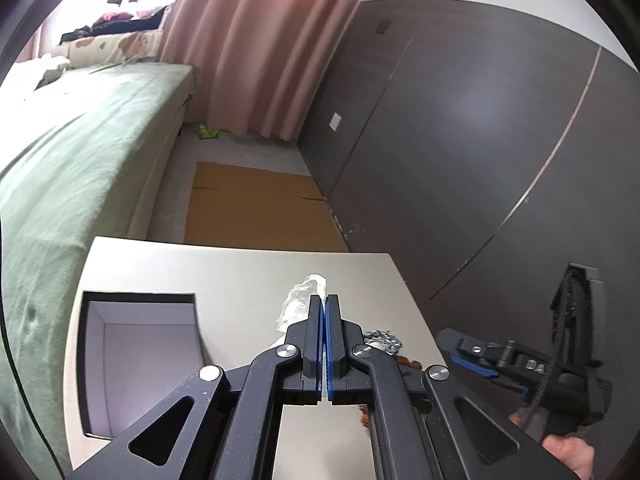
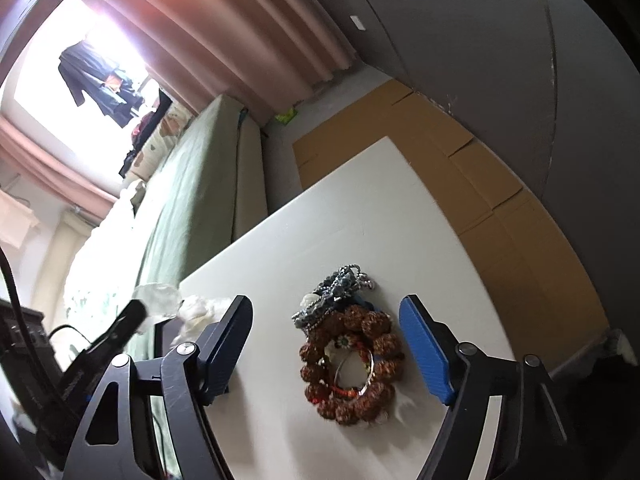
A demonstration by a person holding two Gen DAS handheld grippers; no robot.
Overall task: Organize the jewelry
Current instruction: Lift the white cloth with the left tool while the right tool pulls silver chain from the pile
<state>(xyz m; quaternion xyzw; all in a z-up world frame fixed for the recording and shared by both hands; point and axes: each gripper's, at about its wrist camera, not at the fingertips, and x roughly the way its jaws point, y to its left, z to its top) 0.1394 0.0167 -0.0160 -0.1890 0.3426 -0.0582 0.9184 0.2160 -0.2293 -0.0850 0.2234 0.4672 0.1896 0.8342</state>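
Note:
My left gripper (image 1: 324, 300) is shut on a clear plastic pouch (image 1: 298, 304) and holds it above the white table (image 1: 240, 272). It also shows at the left of the right wrist view, with the pouch (image 2: 160, 300) hanging from it. An open black box with a white inside (image 1: 140, 356) sits on the table to the left. My right gripper (image 2: 326, 320) is open and empty, its fingers on either side of a brown bead bracelet (image 2: 352, 364) and a silver chain heap (image 2: 336, 292). The right gripper (image 1: 472, 356) also shows at the right of the left wrist view.
A bed with a green cover (image 1: 80, 160) runs along the left. Flattened cardboard (image 1: 256, 208) lies on the floor beyond the table. A dark wardrobe (image 1: 480, 140) stands at the right. Pink curtains (image 1: 248, 40) hang at the back.

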